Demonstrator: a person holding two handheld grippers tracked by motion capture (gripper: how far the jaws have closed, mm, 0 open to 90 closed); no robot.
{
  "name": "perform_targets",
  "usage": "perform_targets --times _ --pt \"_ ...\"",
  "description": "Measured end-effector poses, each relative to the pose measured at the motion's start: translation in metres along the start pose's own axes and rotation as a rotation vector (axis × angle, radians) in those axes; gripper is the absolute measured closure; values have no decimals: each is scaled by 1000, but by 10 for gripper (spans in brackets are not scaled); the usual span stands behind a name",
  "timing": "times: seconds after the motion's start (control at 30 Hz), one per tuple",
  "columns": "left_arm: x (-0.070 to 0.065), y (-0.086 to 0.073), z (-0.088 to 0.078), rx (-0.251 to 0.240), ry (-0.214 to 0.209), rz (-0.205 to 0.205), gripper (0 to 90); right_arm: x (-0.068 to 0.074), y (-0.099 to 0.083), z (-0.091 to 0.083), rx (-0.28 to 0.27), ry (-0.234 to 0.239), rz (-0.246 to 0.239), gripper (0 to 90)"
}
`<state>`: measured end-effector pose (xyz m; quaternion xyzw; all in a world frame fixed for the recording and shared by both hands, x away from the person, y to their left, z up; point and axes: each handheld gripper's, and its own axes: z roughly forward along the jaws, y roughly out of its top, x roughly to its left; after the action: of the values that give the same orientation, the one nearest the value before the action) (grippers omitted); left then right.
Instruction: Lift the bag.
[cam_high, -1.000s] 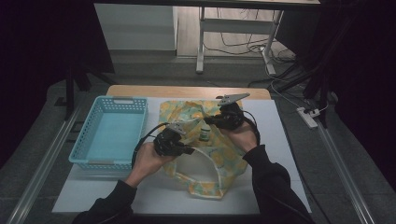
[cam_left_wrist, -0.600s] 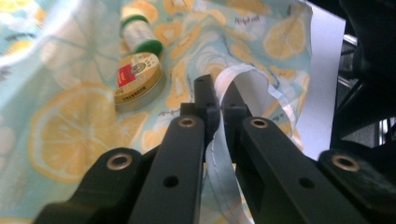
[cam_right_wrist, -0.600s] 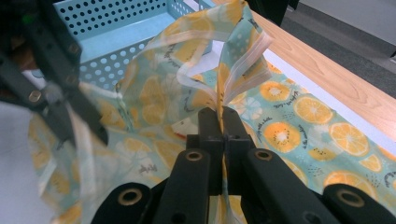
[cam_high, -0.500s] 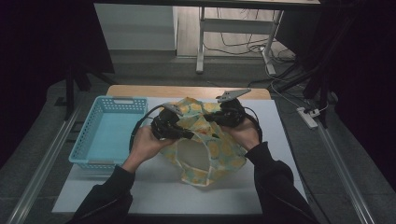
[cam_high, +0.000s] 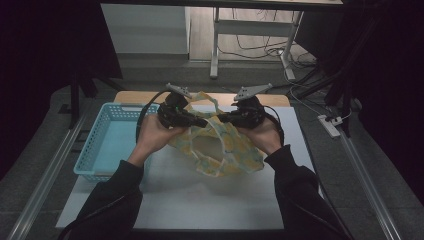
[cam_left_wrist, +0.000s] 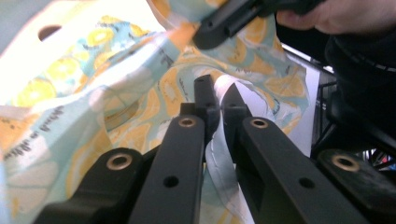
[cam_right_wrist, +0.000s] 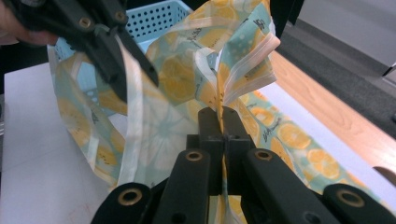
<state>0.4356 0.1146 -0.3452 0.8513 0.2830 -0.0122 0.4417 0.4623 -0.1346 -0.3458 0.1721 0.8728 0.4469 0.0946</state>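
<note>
On the counter (cam_high: 200, 200) a basket (cam_high: 107, 145) sits at the left, and a board (cam_high: 190, 195) lies just beside it on its right. Above the board's far half hangs the bag (cam_high: 225, 147), held between the left gripper (cam_high: 197, 121) on its left and the right gripper (cam_high: 225, 119) on its right, with its lower end near the board.

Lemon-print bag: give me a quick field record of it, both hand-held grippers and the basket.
item: lemon-print bag, fabric, yellow and pale blue
bag state: partly lifted off the white table, mouth pulled open between the grippers
left hand-held gripper: jaws shut on the bag's edge
right hand-held gripper: jaws shut on a fold of the bag
basket: light blue, at the table's left, nothing seen inside
hands: one on each gripper, level with each other
</note>
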Motion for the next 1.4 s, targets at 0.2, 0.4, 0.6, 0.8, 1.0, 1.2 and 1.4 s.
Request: perform_targets --times 0.2,0.4,0.6,0.8,1.0,1.2,1.4 --pt "0 20 -18 -36 6 11 895 1 17 -11 -22 -8 -18 898" --pt "-2 40 -30 -57 41 45 895 0 33 -20 -46 -18 -26 898" --pt "-8 54 -40 -91 66 62 895 0 44 -31 -71 -34 -33 898" --pt "-14 67 -50 -124 75 77 895 0 57 -45 -101 -51 -43 898" --pt "-19 77 -62 -159 89 86 895 2 72 -57 -125 -66 -53 898" --pt "-25 86 -69 -192 110 95 895 3 82 -66 -166 -57 -50 898" --pt "-28 91 -73 -214 128 94 895 3 91 -75 -176 -79 -57 898"
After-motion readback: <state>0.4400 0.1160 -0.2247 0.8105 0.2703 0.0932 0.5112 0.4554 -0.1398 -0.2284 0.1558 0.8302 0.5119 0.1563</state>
